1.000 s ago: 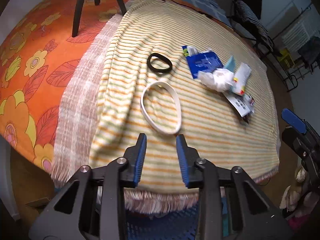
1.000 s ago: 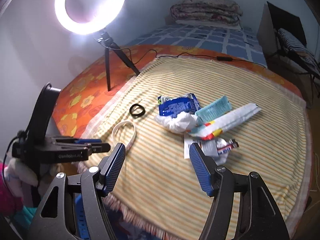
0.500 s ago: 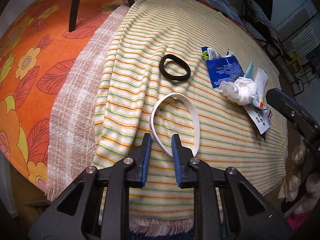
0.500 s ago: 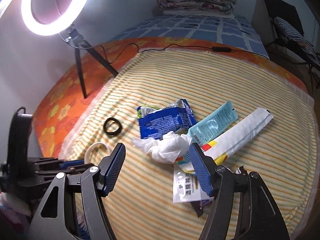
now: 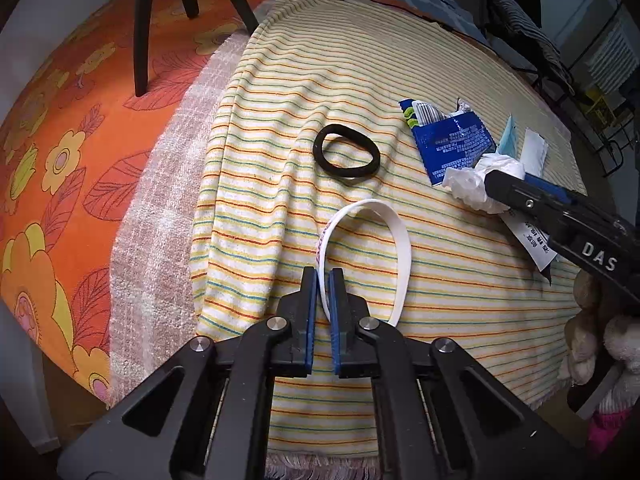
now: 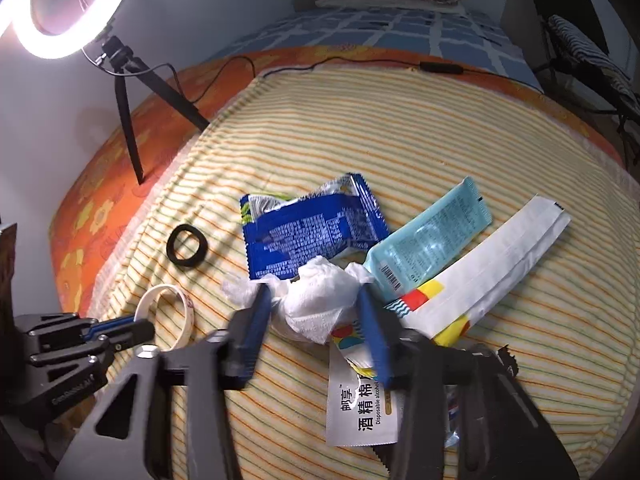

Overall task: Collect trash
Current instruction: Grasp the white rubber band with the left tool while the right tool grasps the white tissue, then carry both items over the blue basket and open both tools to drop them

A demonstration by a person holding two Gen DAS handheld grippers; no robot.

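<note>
**Collection barely begun: two grasps forming, everything still on the bed**

Nothing has left the striped towel (image 6: 400, 128) yet, as far as you can see. Your left hand-held gripper (image 5: 324, 280) is pressed together on the near-left arc of the white band (image 5: 402, 240), a smooth, flat loop that looks rubbery and stands on edge. Your right hand-held gripper (image 6: 316, 320) is spread, its blue pads either side of the crumpled tissue (image 6: 316, 300), soft and wadded; whether they touch it you cannot tell.

Left to gather, by my reading: the glossy blue wrapper (image 6: 312, 236), creased and torn open, just beyond the tissue; the pale teal sachet (image 6: 432, 236) and the long white pouch (image 6: 500, 264) to its right, both flat and slick; the alcohol wipe packet (image 6: 360, 412) near you. The black ring (image 6: 187, 246), matte and thick, lies apart to the left; it may not be trash.
</note>
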